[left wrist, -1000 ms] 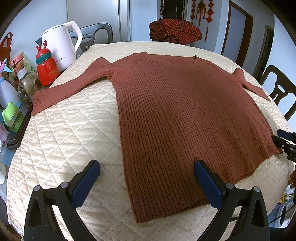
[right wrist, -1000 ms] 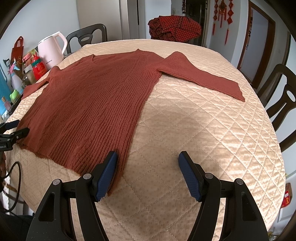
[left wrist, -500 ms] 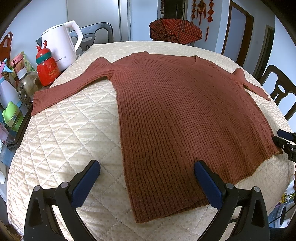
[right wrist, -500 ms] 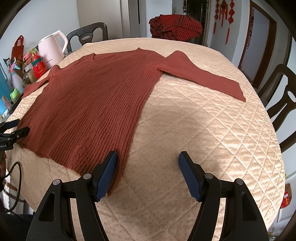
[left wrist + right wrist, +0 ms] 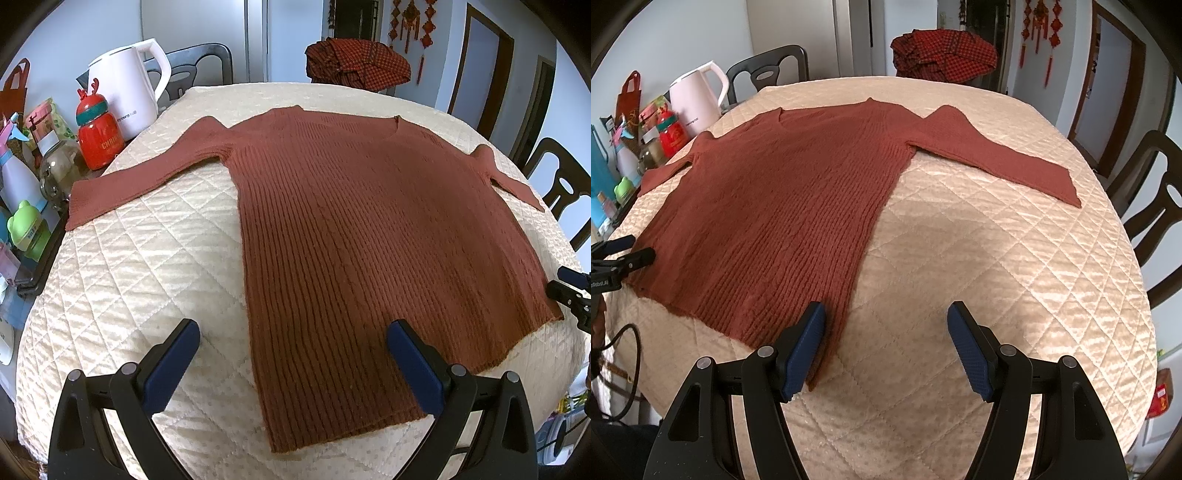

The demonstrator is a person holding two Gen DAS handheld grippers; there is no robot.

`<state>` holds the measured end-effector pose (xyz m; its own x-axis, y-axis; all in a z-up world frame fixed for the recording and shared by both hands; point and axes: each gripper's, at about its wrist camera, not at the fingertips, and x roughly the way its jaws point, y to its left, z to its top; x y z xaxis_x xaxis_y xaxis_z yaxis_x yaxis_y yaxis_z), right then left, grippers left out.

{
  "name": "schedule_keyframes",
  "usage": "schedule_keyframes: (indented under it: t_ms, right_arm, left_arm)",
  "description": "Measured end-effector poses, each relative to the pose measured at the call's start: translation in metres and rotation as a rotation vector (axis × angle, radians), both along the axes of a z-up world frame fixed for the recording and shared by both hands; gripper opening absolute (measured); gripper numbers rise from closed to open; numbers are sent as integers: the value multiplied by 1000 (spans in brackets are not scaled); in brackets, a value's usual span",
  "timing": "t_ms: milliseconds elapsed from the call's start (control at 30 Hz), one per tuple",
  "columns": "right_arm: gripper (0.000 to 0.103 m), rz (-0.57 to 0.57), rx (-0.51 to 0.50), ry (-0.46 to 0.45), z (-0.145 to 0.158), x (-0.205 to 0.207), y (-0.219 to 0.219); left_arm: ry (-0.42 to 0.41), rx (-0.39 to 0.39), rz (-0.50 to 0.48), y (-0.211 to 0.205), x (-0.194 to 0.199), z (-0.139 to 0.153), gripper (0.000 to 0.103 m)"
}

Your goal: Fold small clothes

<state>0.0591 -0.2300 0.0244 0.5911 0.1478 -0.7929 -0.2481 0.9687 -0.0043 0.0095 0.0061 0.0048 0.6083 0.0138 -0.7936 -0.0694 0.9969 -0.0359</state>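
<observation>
A rust-brown ribbed sweater (image 5: 362,229) (image 5: 783,206) lies flat on the quilted cream table cover (image 5: 140,258), both sleeves spread out to the sides. My left gripper (image 5: 291,365) hovers open over the hem's left corner, one finger above the cover and the other above the knit. Over the hem's right corner my right gripper (image 5: 886,347) is open too, its left finger (image 5: 805,347) above the sweater's edge. Nothing is held. Each gripper shows at the side of the other's view, as the right gripper (image 5: 570,291) and the left gripper (image 5: 622,254).
A white kettle (image 5: 129,88), a red bottle (image 5: 98,133) and several small jars and bottles crowd the table's left edge. A red checked cloth (image 5: 358,62) is draped over something behind the table's far edge. Dark chairs (image 5: 1156,206) ring the table.
</observation>
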Motion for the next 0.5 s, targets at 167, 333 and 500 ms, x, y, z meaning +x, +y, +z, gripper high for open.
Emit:
schedule_keyframes:
  t_ms: [167, 333, 500]
  right_arm:
    - [69, 1, -1, -8, 3, 4, 1]
    - [69, 11, -3, -22, 8, 10, 6]
    - [69, 29, -3, -35, 12, 19, 15]
  left_arm:
    - [-8, -8, 7, 4, 5, 2, 103]
    - [-18, -4, 9, 6, 11, 4, 103]
    - [-30, -3, 15, 11, 16, 6, 103]
